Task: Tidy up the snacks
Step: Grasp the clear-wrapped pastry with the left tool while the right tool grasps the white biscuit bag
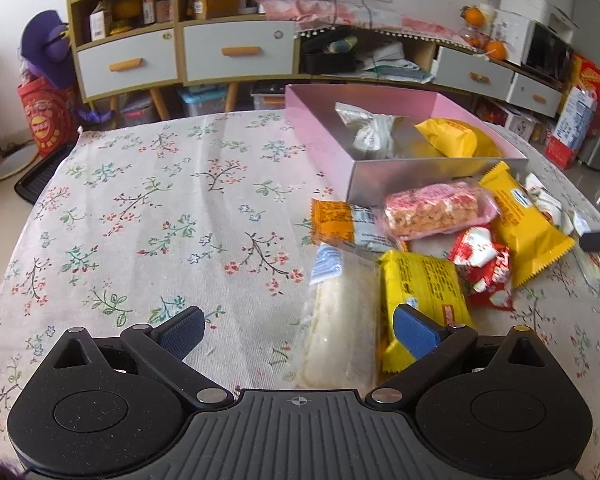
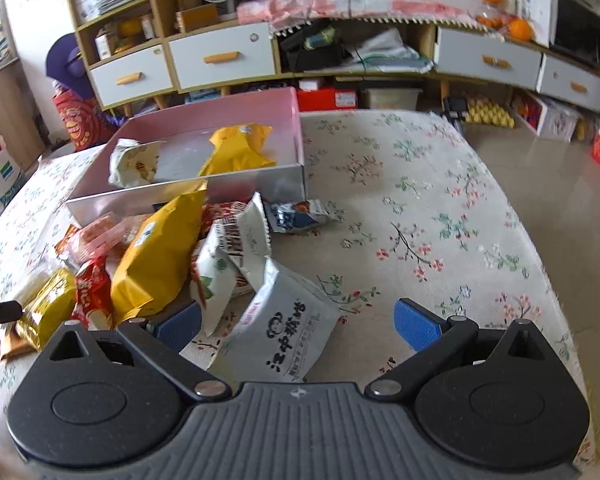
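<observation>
**Risk check: both claws empty over a loose, overlapping snack pile**

Left gripper (image 1: 298, 330) has its jaws wide apart, nothing held. It sits low over the clear-wrapped pale wafer pack (image 1: 340, 320), with its right blue pad (image 1: 414, 330) above the small yellow foil snack bar (image 1: 424, 300). Right gripper (image 2: 298, 326) is also spread and empty, the grey-white printed pouch (image 2: 284, 328) standing tilted between its pads.

Pink open cardboard box (image 1: 320, 136) sits at the back of the floral tablecloth (image 1: 140, 220), holding only a silver-white packet (image 1: 366, 130) and a yellow crinkled bag (image 1: 456, 136). The rest lies just in front of its near wall.

Likely failures:
- Left claw closing here could catch the wafer pack and the yellow bar together, since they lie touching.
- The grey-white pouch is tilted and puffy, so it could slip out or tip as the pads close.
- The large yellow pillow bag (image 2: 160, 256) leans on its neighbours; pulling one may drag others.
- The two grippers work one pile, so they risk bumping each other.
</observation>
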`<state>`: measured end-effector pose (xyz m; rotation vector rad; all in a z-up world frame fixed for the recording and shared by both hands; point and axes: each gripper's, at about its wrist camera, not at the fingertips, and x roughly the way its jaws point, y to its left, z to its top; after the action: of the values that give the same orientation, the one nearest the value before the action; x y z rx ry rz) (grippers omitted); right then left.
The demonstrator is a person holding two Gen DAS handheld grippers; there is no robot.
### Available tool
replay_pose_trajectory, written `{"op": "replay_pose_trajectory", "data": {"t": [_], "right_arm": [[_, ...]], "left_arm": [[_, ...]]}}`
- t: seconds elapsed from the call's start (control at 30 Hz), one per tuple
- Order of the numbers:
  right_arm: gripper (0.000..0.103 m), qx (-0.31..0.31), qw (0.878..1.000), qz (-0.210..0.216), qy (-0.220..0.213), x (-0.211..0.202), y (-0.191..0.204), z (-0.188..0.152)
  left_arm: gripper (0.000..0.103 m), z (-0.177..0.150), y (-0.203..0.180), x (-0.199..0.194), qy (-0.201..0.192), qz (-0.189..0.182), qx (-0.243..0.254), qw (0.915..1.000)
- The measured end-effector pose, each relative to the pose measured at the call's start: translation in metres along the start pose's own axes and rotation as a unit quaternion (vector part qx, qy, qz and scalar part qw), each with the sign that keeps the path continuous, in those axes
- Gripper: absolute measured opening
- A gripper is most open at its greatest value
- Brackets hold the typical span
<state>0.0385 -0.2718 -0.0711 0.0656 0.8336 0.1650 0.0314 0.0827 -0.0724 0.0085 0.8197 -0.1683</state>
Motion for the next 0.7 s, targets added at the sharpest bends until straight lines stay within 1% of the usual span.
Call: {"op": "replay_pose_trajectory", "data": {"t": [0.03, 0.07, 0.13, 0.17, 0.23, 0.27, 0.37, 0.4, 0.43, 0.5, 0.57, 0.7], "right_arm": [[0.103, 0.007, 1.0, 0.0, 0.007, 0.003, -0.003, 0.0], [0.102, 0.014, 1.0, -0.001, 0.015, 0.006, -0.004, 0.001], [0.102, 0.025, 0.999, -0.005, 0.031, 0.011, -0.007, -0.001], [0.101, 0.028, 0.999, -0.007, 0.037, 0.013, -0.009, -0.001], [0.099, 0.027, 0.998, -0.008, 0.047, 0.016, -0.009, -0.002], [0.099, 0.025, 0.998, -0.01, 0.05, 0.018, -0.008, -0.002], [0.093, 0.012, 0.998, -0.018, 0.058, 0.019, -0.004, -0.004], [0.09, 0.006, 0.998, -0.022, 0.061, 0.02, -0.003, -0.005], [0.087, -0.002, 0.998, -0.029, 0.063, 0.02, -0.001, -0.006], [0.084, -0.022, 0.997, -0.044, 0.062, 0.021, 0.004, -0.008], [0.081, -0.031, 0.997, -0.045, 0.059, 0.021, 0.005, -0.008], [0.071, -0.027, 0.997, -0.039, 0.063, 0.018, 0.005, -0.006]], "left_arm": [[0.1, 0.001, 0.001, 0.001, 0.002, 0.003, -0.003, 1.0], [0.096, 0.002, 0.001, 0.003, 0.006, 0.008, -0.003, 0.9999], [0.093, 0.001, 0.0, 0.007, 0.015, 0.014, -0.003, 0.9998], [0.087, 0.001, 0.0, 0.009, 0.021, 0.021, -0.001, 0.9996], [0.08, -0.001, -0.002, 0.015, 0.036, 0.034, 0.004, 0.9988], [0.08, -0.001, -0.001, 0.015, 0.031, 0.035, 0.004, 0.9989], [0.078, 0.0, 0.0, 0.015, 0.031, 0.035, 0.002, 0.9989], [0.078, 0.0, 0.0, 0.015, 0.03, 0.036, 0.003, 0.9989], [0.078, 0.0, -0.001, 0.015, 0.03, 0.036, 0.004, 0.9989], [0.076, 0.002, -0.001, 0.016, 0.029, 0.036, 0.005, 0.9989], [0.072, 0.003, -0.002, 0.016, 0.029, 0.035, 0.007, 0.999], [0.062, 0.005, -0.005, 0.016, 0.028, 0.029, 0.015, 0.9991]]}}
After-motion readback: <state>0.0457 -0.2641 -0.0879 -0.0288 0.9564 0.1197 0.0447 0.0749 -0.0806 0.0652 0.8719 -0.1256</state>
